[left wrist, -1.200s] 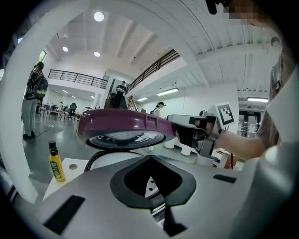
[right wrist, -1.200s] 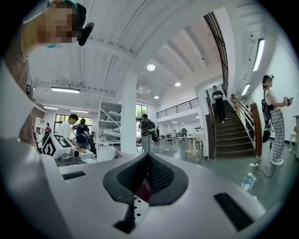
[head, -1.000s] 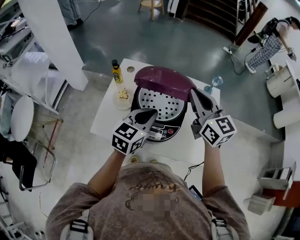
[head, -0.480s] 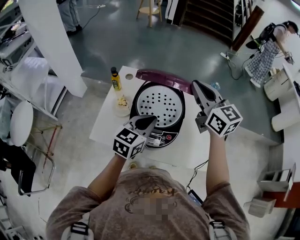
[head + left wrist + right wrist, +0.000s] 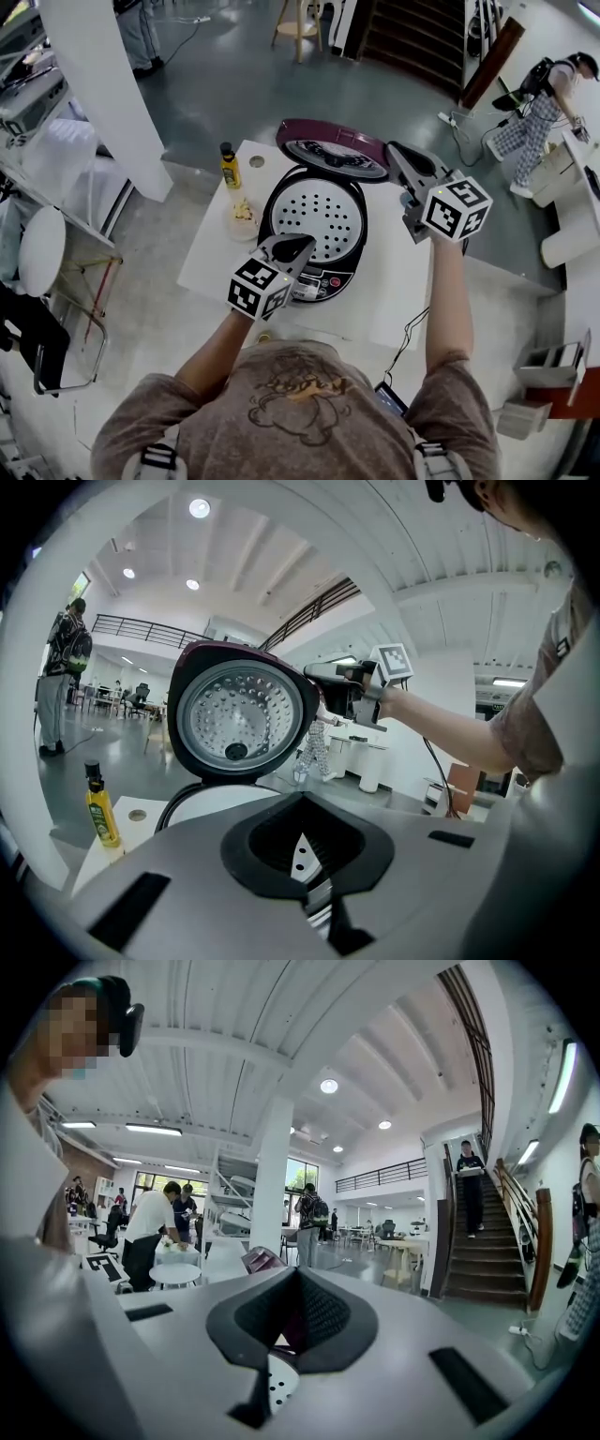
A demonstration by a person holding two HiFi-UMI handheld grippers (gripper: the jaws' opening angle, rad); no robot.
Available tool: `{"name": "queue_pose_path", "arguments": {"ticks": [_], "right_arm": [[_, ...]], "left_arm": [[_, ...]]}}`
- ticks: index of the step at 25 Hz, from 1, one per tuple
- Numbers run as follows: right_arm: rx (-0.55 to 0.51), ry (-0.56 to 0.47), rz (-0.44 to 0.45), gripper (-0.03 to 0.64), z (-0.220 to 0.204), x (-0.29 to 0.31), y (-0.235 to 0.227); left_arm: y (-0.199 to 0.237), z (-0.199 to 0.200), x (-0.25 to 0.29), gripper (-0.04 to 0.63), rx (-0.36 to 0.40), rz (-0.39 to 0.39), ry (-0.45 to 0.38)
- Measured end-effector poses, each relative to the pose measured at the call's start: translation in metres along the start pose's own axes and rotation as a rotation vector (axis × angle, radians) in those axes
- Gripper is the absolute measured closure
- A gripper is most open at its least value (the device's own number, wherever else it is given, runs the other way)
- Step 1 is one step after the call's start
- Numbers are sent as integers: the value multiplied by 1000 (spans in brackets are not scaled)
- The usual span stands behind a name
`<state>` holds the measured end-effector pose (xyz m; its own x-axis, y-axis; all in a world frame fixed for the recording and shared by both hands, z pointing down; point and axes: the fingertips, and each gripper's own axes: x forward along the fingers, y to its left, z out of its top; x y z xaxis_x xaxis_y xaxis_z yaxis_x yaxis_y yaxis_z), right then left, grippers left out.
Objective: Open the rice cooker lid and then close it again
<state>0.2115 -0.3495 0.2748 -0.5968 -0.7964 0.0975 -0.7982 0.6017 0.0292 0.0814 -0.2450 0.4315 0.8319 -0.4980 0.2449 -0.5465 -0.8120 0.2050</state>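
Observation:
The black rice cooker (image 5: 323, 281) stands on a white table (image 5: 211, 258). Its purple lid (image 5: 333, 150) is tipped up at the back, and the perforated inner plate (image 5: 314, 214) is bare. My right gripper (image 5: 398, 155) is shut, with its tip at the lid's right edge. In the left gripper view the lid (image 5: 239, 710) faces me upright, showing its silver underside, with the right gripper (image 5: 319, 679) beside it. My left gripper (image 5: 298, 247) hangs shut over the cooker's front rim, holding nothing. A sliver of purple lid (image 5: 261, 1260) shows past the right gripper (image 5: 295, 1274).
A yellow oil bottle (image 5: 229, 166) and a small dish of food (image 5: 244, 214) stand left of the cooker. A black cable (image 5: 408, 333) hangs off the table's near right edge. A white column (image 5: 103, 75) rises at the far left. People walk in the background.
The lid has swung from half-lowered over the pot up to upright at the back. My right gripper rose and moved away along with it. The left gripper stayed put.

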Motion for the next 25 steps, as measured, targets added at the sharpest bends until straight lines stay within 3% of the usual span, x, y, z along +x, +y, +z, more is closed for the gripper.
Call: {"name": "queue_pose_path", "arguments": {"ticks": [9,25], "right_arm": [[-17,60,58,614,7,17,-27],[-43,55,15,612,15,44,-71]], "left_arm": [[4,8,10,575,-2,-2,-15],[15,16,24,575,-11,12,-32]]}}
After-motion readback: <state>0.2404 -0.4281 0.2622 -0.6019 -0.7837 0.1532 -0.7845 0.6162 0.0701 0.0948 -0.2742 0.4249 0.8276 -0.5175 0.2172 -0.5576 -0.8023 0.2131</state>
